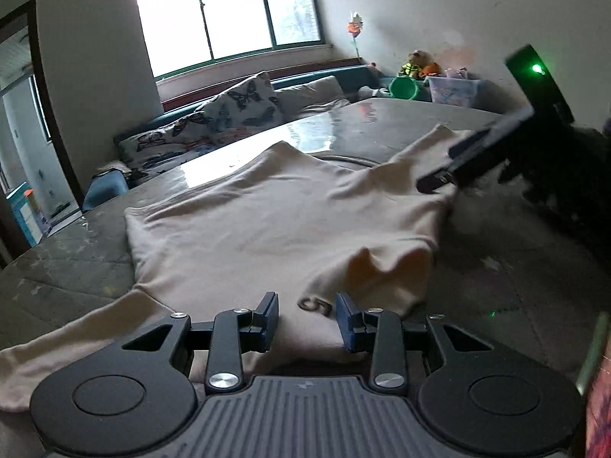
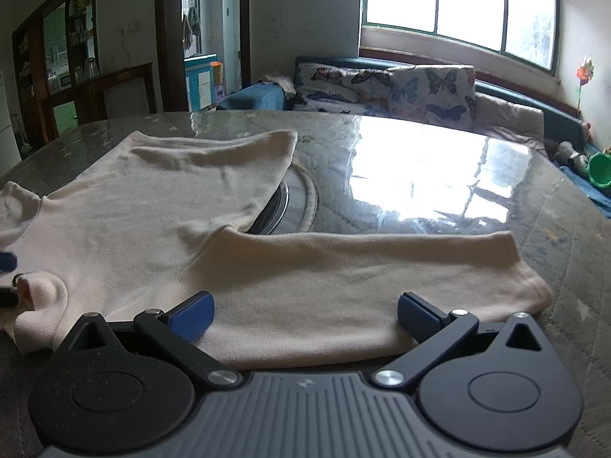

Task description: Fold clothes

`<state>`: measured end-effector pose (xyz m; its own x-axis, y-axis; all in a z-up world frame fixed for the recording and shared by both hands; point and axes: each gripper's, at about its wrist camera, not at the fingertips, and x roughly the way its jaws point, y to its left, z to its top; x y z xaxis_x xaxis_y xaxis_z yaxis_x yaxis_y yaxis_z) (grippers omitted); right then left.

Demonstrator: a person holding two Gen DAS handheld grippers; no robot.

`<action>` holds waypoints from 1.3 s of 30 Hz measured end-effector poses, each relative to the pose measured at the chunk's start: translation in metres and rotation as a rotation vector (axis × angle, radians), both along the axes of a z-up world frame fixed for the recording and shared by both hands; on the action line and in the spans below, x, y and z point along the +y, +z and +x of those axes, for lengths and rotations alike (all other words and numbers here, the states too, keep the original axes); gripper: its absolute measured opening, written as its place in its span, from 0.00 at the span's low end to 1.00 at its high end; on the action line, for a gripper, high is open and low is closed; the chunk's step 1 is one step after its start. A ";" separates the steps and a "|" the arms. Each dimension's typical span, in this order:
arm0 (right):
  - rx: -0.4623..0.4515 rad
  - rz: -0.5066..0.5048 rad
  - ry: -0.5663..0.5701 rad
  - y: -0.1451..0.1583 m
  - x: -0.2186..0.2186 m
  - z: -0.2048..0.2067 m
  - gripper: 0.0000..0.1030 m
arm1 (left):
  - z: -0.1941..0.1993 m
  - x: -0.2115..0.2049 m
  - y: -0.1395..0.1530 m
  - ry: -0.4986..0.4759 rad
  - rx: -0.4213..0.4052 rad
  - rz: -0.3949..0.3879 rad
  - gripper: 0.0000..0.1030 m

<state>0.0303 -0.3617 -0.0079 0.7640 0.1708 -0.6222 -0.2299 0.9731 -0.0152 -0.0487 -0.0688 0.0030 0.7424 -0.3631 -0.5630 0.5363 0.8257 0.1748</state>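
Observation:
A cream long-sleeved shirt (image 1: 248,221) lies spread on the table (image 1: 76,259). My left gripper (image 1: 307,318) hovers open just over its near edge, by a small dark print, with cloth under the gap and nothing pinched. The right gripper (image 1: 439,179) shows blurred at the far right of the left wrist view, over a sleeve. In the right wrist view the shirt (image 2: 133,210) fills the left, and one sleeve (image 2: 382,263) stretches across in front of my right gripper (image 2: 305,316), which is wide open above it. A blue left fingertip (image 2: 5,261) peeks in at the left edge.
The table (image 2: 553,236) has a grey quilted cover under glossy glass, with a round turntable (image 2: 298,198) partly under the shirt. A sofa with butterfly cushions (image 2: 420,91) stands behind it. A green bucket (image 1: 404,87) and toys sit at the far right.

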 end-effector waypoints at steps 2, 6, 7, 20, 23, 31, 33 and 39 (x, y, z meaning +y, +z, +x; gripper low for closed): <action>-0.032 0.001 -0.018 0.006 0.001 -0.006 1.00 | -0.003 0.002 -0.001 0.001 0.006 -0.006 0.36; -0.099 0.033 0.022 0.029 0.016 -0.021 1.00 | -0.003 0.002 -0.002 -0.007 0.006 -0.004 0.36; -0.108 0.030 0.051 0.032 0.023 -0.023 1.00 | -0.003 0.002 -0.002 -0.007 0.006 -0.004 0.37; -0.067 -0.074 0.314 0.013 0.110 -0.022 1.00 | -0.005 0.008 0.017 0.024 -0.028 -0.045 0.43; -0.062 -0.109 0.338 0.008 0.112 -0.031 1.00 | 0.007 0.009 0.019 0.058 -0.026 -0.071 0.44; -0.085 -0.029 0.318 0.019 0.109 -0.026 1.00 | 0.037 0.010 0.022 0.153 -0.007 -0.140 0.50; -0.073 -0.014 0.315 0.018 0.110 -0.023 1.00 | 0.041 0.013 0.023 0.172 -0.005 -0.163 0.50; -0.037 -0.045 0.351 0.006 0.117 -0.024 1.00 | 0.044 0.014 0.017 0.181 0.004 -0.162 0.50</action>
<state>0.0058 -0.2449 -0.0023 0.6854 0.4002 -0.6083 -0.5488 0.8330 -0.0703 -0.0046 -0.0546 0.0196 0.8016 -0.3099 -0.5113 0.3772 0.9256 0.0303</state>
